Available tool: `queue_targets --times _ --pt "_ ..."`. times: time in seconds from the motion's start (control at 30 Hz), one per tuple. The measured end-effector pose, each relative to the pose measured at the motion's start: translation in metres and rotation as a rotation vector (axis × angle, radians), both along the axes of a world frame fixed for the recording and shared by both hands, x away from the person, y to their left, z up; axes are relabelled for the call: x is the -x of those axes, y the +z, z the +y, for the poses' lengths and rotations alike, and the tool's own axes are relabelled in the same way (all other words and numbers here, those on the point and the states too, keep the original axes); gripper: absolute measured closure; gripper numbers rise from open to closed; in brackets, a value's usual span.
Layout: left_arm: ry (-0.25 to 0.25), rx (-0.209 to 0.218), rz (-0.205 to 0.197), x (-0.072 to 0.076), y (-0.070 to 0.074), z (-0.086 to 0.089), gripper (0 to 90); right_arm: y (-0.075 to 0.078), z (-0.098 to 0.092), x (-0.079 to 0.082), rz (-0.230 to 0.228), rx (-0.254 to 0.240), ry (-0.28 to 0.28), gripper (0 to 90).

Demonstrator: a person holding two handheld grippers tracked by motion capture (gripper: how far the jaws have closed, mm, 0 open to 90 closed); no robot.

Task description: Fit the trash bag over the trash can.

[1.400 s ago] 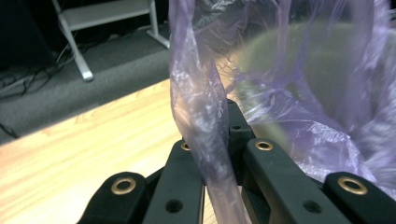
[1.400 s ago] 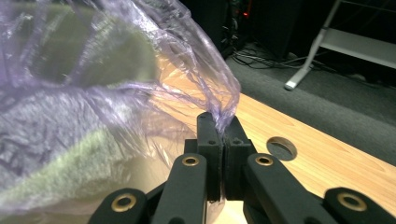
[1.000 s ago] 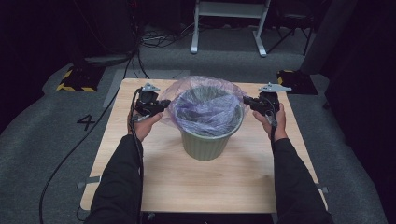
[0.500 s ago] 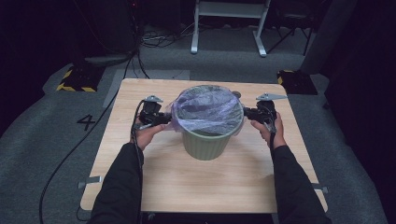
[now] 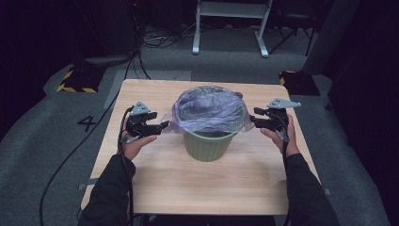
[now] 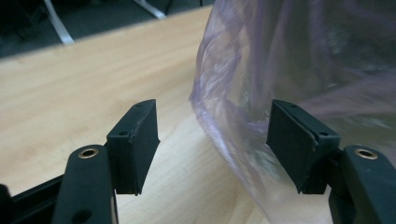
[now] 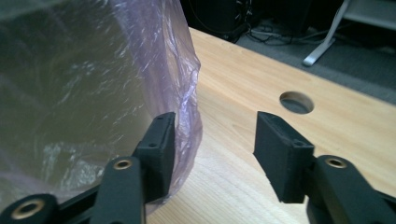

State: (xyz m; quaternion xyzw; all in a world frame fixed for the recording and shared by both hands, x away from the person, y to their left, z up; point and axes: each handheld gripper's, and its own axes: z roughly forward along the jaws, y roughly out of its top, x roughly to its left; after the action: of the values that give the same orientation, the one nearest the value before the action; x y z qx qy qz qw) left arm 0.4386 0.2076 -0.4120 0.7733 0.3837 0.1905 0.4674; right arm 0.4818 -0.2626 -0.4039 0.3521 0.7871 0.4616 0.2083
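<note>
A pale green bin (image 5: 209, 145) stands mid-table with a thin purple bag (image 5: 209, 110) draped over its rim. My left gripper (image 5: 162, 126) sits just left of the bin and my right gripper (image 5: 251, 120) just right of it, both at rim height. The jaws of both have just been opening. In the left gripper view my left gripper (image 6: 215, 128) is open, and the bag's loose edge (image 6: 233, 116) hangs in the gap, unpinched. In the right gripper view my right gripper (image 7: 215, 135) is open, with the bag (image 7: 93, 84) beside its left jaw.
The wooden table (image 5: 155, 188) has a round hole (image 7: 296, 101) near the right gripper. A cable (image 5: 70, 160) trails off the left edge to the grey floor. A white metal frame (image 5: 233, 28) and yellow-black blocks (image 5: 75, 80) stand beyond the table.
The bag was held stretched above the bin; now it lies down over the rim. Both grippers sank, drew slightly outward and opened, letting go of the bag.
</note>
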Motion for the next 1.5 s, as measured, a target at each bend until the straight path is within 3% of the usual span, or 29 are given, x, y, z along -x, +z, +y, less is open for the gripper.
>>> queue_targets --times 0.1,0.23,0.33,0.4,0.53,0.6,0.67,0.73,0.8,0.9,0.97,1.07,1.17,1.3,1.4,1.5 --pt "-0.023 -0.021 -0.070 0.009 0.009 -0.001 29.9 0.006 -0.002 0.006 -0.038 0.014 0.025 41.8" --pt "-0.081 -0.056 -0.128 0.023 0.020 -0.004 26.8 0.016 -0.002 0.018 -0.104 0.069 0.077 37.5" --pt "-0.140 -0.064 -0.138 0.031 0.023 -0.006 26.6 0.019 0.001 0.025 -0.122 0.115 0.124 35.4" --pt "-0.210 -0.053 -0.135 0.036 0.026 -0.010 27.7 0.020 0.004 0.028 -0.137 0.140 0.137 34.9" --pt "-0.302 -0.102 -0.130 0.042 0.028 -0.026 33.6 0.022 0.010 0.031 -0.158 0.121 0.178 34.7" --pt "-0.307 -0.135 -0.140 0.044 0.028 -0.033 36.0 0.023 0.013 0.032 -0.172 0.122 0.186 35.2" --pt "-0.303 -0.157 -0.147 0.044 0.028 -0.037 49.7 0.024 0.015 0.034 -0.176 0.116 0.206 38.6" --pt "-0.295 -0.182 -0.150 0.043 0.027 -0.040 60.5 0.023 0.016 0.036 -0.187 0.140 0.215 50.2" --pt "-0.269 -0.204 -0.161 0.043 0.026 -0.041 75.7 0.022 0.016 0.038 -0.188 0.139 0.219 67.9" --pt "-0.256 -0.175 -0.169 0.041 0.022 -0.038 88.3 0.019 0.011 0.041 -0.184 0.106 0.239 82.4" --pt "-0.261 -0.173 -0.160 0.041 0.020 -0.036 89.4 0.016 0.008 0.043 -0.179 0.096 0.245 88.2" --pt "-0.270 -0.182 -0.153 0.041 0.015 -0.036 89.7 0.012 0.007 0.042 -0.156 0.096 0.239 90.0" --pt "-0.285 -0.231 -0.133 0.043 0.004 -0.039 89.7 0.002 0.006 0.041 -0.123 0.105 0.224 90.0" --pt "-0.292 -0.251 -0.097 0.042 -0.008 -0.040 89.7 -0.011 0.006 0.037 -0.063 0.131 0.205 90.0" --pt "-0.297 -0.262 -0.087 0.042 -0.015 -0.041 89.7 -0.017 0.004 0.035 -0.028 0.093 0.207 90.0" --pt "-0.299 -0.266 -0.097 0.042 -0.019 -0.043 89.7 -0.018 0.004 0.034 -0.024 0.085 0.200 90.0"
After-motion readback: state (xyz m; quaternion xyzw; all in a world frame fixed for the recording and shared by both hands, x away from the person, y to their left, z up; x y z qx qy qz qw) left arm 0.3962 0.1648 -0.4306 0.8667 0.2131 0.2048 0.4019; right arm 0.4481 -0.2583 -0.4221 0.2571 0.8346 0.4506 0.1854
